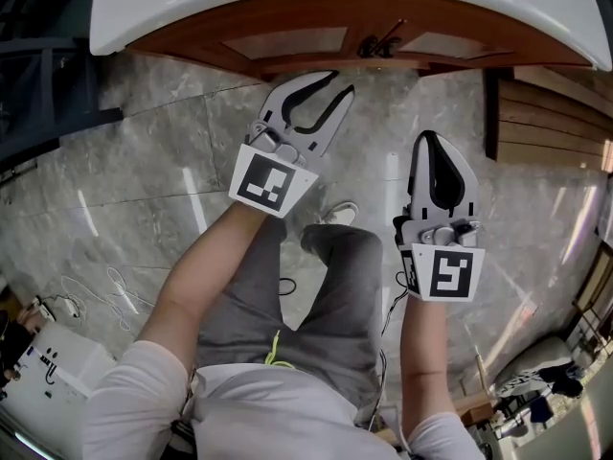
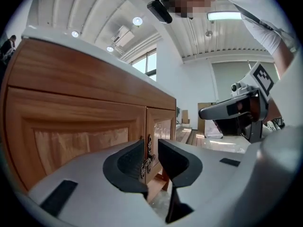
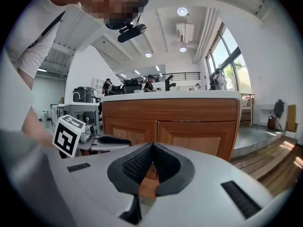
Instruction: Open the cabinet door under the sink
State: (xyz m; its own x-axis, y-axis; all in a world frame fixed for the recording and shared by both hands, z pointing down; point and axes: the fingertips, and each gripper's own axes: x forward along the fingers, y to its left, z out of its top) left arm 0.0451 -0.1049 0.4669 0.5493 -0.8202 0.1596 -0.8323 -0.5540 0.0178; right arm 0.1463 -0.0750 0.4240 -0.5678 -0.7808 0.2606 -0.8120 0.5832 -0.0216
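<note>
Marble-look grey floor (image 1: 144, 161) fills most of the head view. 1 white sink top (image 1: 192, 8) runs across the upper edge, with 1 brown wooden cabinet (image 1: 287, 41) directly under it. Wooden steps (image 1: 546, 113) sit to the cabinet's right.

Cabinet has 2 panelled doors side by side: left door (image 3: 128, 129) and right door (image 3: 199, 138). Both sit flush with the frame and meet at a centre seam. Dark ornate handle hardware (image 1: 378, 42) is at that seam; I can't get an exact piece count from above.

Person stands facing the cabinet in grey trousers (image 1: 326, 295), 2 bare forearms out front, 1 pale shoe (image 1: 340, 214) showing.

2 grippers, 1 per hand, each with 1 marker cube: left cube (image 1: 266, 182), right cube (image 1: 450, 273).

Left gripper (image 1: 335, 89): jaws apart with a narrow gap and nothing gripped. It points at the seam but is short of the cabinet front. Its own view lines the handle up in the gap beyond the jaws, not touching.

Right gripper (image 1: 429, 137): jaw tips pressed together, clamping nothing. It is farther back from the cabinet than the left one, just beside it and clear of both doors.

1 loose white cable (image 1: 105, 290) lies on the floor at the person's left.
</note>
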